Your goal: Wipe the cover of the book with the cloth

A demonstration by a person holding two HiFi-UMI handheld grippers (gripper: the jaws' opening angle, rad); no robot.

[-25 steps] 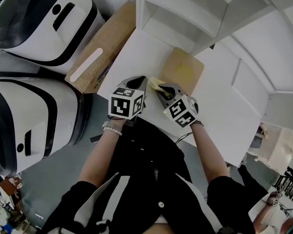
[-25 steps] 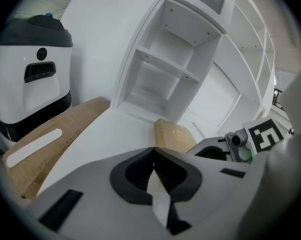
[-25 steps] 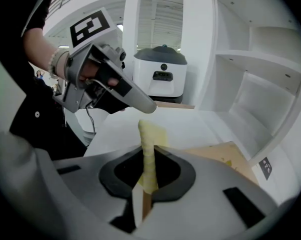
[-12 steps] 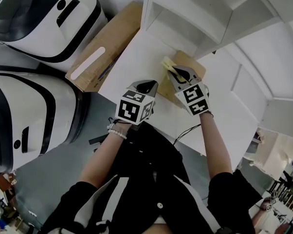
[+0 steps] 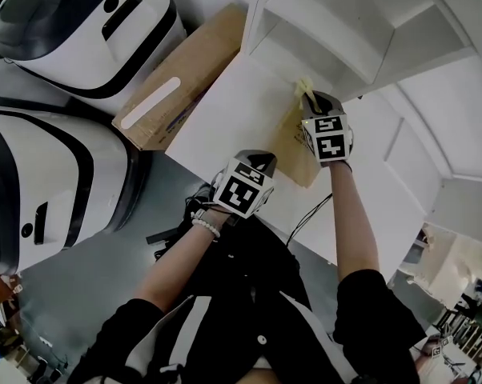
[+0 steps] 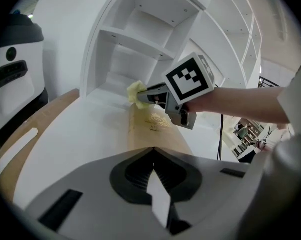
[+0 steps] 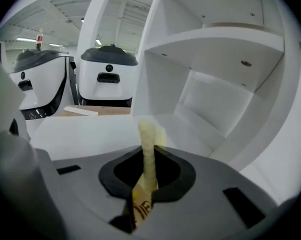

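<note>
A tan book (image 5: 293, 146) with a gold emblem (image 6: 156, 120) lies on the white table (image 5: 225, 106), in front of the shelf unit. My right gripper (image 5: 309, 101) is shut on a yellow cloth (image 5: 303, 86) at the book's far end. In the right gripper view the cloth (image 7: 146, 136) stands up between the closed jaws of the right gripper (image 7: 145, 160), with the book's cover (image 7: 139, 210) showing below. My left gripper (image 5: 261, 160) is shut with nothing in it, at the book's near left corner. The left gripper view has its jaws (image 6: 153, 150) over the book's near end.
A white shelf unit (image 5: 345, 22) rises just behind the book. A cardboard box (image 5: 181, 78) lies at the table's left edge. Two white-and-black machines (image 5: 73, 30) (image 5: 33, 190) stand on the floor to the left. The person's body is against the table's near edge.
The right gripper has carried the cloth along the cover from the book's near end to its far end by the shelf. The left gripper has stayed shut near the book's near corner.
</note>
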